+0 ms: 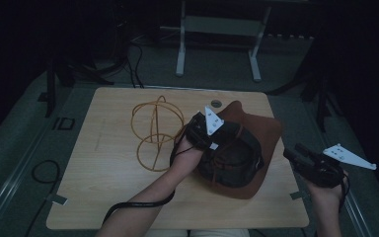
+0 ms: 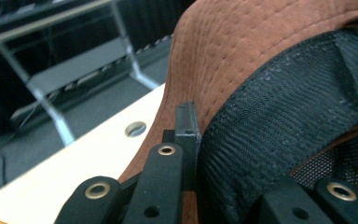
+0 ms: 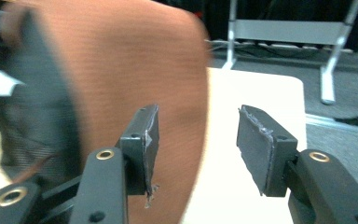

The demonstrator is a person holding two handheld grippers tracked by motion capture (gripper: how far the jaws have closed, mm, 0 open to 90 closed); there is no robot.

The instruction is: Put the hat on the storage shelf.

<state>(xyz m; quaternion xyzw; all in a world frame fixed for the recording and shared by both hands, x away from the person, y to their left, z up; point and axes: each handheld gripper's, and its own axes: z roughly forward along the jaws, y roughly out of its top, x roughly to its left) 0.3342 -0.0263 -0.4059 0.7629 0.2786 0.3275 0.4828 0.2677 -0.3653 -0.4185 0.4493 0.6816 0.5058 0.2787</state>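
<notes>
Dim overhead picture, brighter close-ups
High view dark and murky at its edges; right gripper view smeared by motion blur

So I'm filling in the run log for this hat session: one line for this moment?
left gripper: shut on hat brim | right gripper: open, nothing between jaws, beside hat | wire stand: on table, untouched

Right tool view: brown hat (image 3: 135,60) smeared by motion blur, its upper and left parts cut by the frame. Left tool view: hat brim runs off the top and right edges; one finger (image 2: 187,133) pressed to the brim, the other hidden behind the black mesh lining (image 2: 279,126). High view: left tool (image 1: 208,129) covers part of the hat's crown.
</notes>
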